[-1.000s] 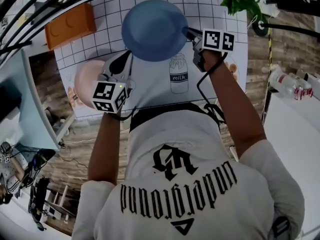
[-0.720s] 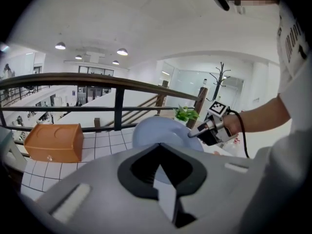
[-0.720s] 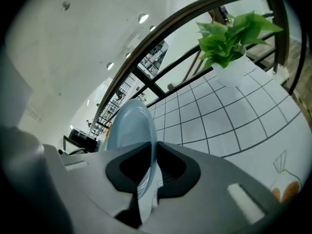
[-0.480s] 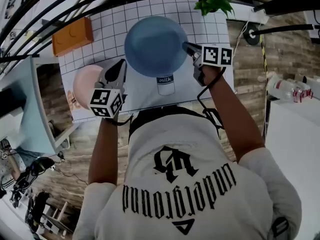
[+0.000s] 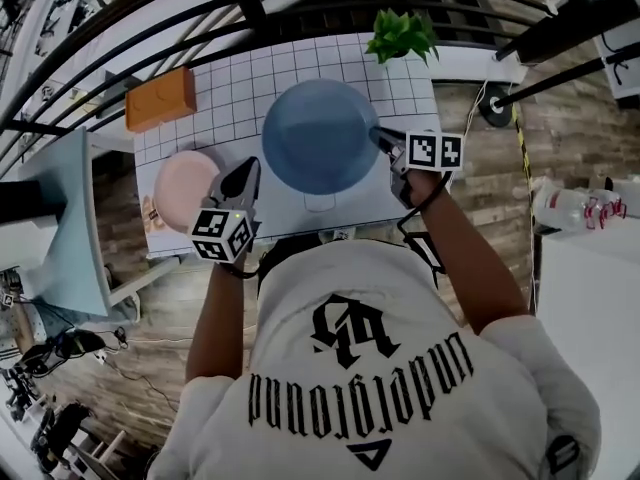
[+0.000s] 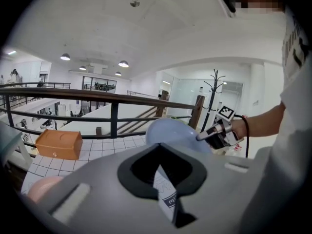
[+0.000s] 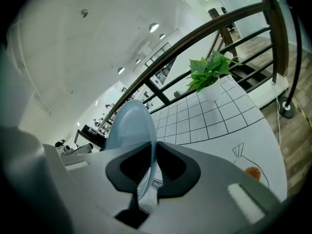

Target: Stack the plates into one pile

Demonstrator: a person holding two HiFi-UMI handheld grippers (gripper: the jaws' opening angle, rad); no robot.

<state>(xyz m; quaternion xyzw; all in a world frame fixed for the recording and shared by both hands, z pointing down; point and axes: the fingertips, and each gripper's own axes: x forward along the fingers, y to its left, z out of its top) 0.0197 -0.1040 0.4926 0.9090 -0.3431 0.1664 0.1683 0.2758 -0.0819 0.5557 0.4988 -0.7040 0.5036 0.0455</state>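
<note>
A blue plate hangs tilted above the white gridded table, and my right gripper is shut on its right rim. In the right gripper view the plate stands edge-on between the pads of that gripper. A pink plate lies flat at the table's left near corner. My left gripper floats just right of it, raised off the table, shut and holding nothing. In the left gripper view the blue plate and the pink plate both show beyond the shut gripper.
An orange box sits at the table's far left and a green plant at its far right corner. A dark railing runs behind the table. A pale blue panel stands to the left, over a wooden floor.
Both grippers have risen and come back toward the table's near edge. The blue plate went with the right gripper and now covers the milk drawing. The left gripper lifted away from the pink plate.
</note>
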